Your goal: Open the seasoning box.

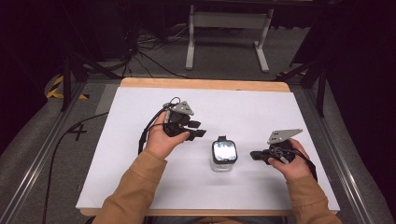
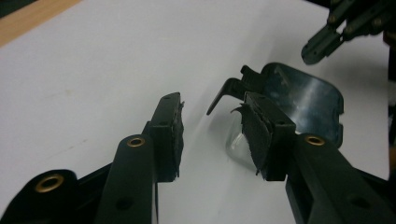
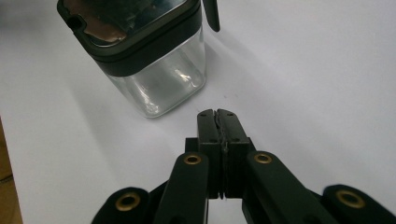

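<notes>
Forearms flank the jar: left claw part-open, empty; right claw shut, empty. Approach step; next, grip its lid.

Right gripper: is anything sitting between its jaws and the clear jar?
Nothing visible. In the right gripper view only bare white table separates the shut right gripper from the clear jar, which stands apart just ahead of the tips.

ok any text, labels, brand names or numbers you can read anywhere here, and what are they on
"4": a dark mark that reads like this digit, on the grey floor left of the table.
Clear jar with its dark lid: no label or brand readable.
Left gripper and right gripper: no readable markings.
</notes>
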Motion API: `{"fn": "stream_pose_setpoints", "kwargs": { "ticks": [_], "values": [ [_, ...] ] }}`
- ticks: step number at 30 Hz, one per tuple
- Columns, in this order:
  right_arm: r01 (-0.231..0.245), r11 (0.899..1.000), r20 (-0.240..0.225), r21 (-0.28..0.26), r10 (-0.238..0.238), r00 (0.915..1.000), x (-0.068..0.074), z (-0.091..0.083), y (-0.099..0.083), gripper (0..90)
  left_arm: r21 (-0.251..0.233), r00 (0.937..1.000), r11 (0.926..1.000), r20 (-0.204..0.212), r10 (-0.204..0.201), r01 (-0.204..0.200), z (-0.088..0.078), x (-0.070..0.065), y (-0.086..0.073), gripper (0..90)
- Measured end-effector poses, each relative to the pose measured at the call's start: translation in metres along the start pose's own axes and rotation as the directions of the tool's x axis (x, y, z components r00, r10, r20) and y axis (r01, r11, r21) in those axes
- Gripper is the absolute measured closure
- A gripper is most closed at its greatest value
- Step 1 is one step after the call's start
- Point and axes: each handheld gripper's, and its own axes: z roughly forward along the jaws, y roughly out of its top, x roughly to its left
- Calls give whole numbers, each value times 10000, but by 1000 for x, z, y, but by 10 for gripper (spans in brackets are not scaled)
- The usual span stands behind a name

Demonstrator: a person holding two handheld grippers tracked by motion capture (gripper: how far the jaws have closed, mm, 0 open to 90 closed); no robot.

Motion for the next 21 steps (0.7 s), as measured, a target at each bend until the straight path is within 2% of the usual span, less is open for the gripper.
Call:
{"fn": "stream_pose_setpoints", "kwargs": {
  "ticks": [3, 6, 7, 8, 9, 10, 14, 19, 21],
  "values": [
    [-10, 10000, 66, -60, 11, 10000, 1, 0, -3, 900, -66, 9998, 10000, -198, -25, 24, 7, 1, 0, 614],
    [-30, 10000, 20, -36, 30, 10000, 2, 0, -5, 900, -417, 9995, 9987, -8, -306, 305, 17, 2, 1, 631],
    [-56, 10000, 51, -11, 56, 10000, 3, 1, -5, 900, -567, 9982, 9966, 64, -599, 602, 20, 2, 1, 646],
    [-77, 10000, 22, 3, 77, 10000, 4, 1, -6, 900, -680, 9978, 9957, 254, -606, 622, 24, 1, 2, 652],
    [-77, 10000, 22, 3, 77, 10000, 4, 1, -6, 900, -680, 9978, 9957, 254, -606, 622, 24, 1, 2, 702],
    [-45, 10000, 18, 9, 45, 10000, 5, 2, -7, 900, -829, 9978, 9953, 466, -465, 503, 28, 0, 2, 702],
    [-19, 10000, -4, 51, 19, 10000, 8, 3, -9, 900, -1171, 9916, 9904, 1139, -606, 740, 36, -2, 3, 764],
    [-131, 9999, -4, 62, 131, 9999, 8, 2, -11, 900, -798, 9856, 9940, 1575, -613, 746, 48, -6, 4, 791],
    [-113, 9999, 8, 49, 113, 9999, 9, 2, -11, 897, -776, 9867, 9949, 1540, -523, 648, 51, -8, 4, 802]
  ]
}}
